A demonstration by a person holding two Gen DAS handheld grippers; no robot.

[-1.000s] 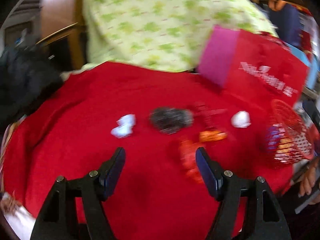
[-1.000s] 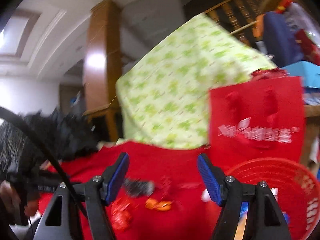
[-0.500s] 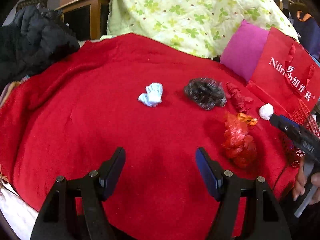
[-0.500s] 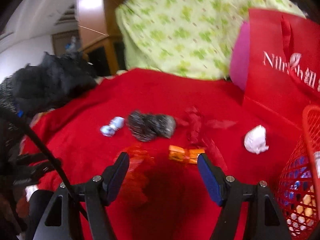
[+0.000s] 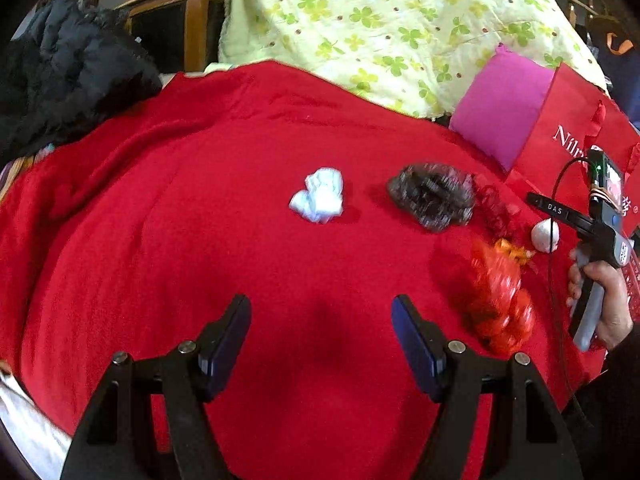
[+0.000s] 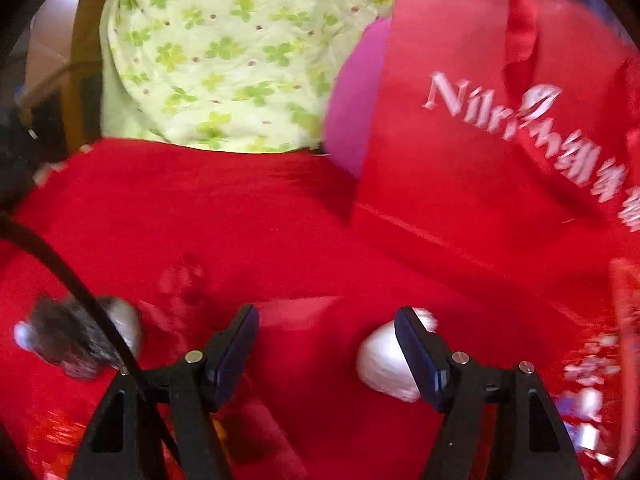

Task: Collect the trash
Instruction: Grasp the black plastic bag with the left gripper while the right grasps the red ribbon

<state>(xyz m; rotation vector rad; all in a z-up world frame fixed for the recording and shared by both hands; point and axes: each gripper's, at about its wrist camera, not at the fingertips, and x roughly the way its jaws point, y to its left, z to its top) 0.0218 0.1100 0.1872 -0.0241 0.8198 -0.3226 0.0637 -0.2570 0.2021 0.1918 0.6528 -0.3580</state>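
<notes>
A: Right gripper (image 6: 326, 336)?
B: Jaws spread, a crumpled white paper ball (image 6: 386, 364) just inside its right finger, on the red blanket (image 6: 240, 220).
A: Left gripper (image 5: 320, 330)?
B: Agape, empty; pale-blue wad (image 5: 320, 195) lies farther off.

Two white paper wads (image 5: 320, 196) (image 5: 545, 235), one dark wad (image 5: 434, 197), one red bag (image 6: 500, 152), one magenta cushion (image 5: 500, 112)

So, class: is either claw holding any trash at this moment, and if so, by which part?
Nothing is held. The left claw is open over bare red blanket; the right claw is open, the white wad by its right finger.
</notes>
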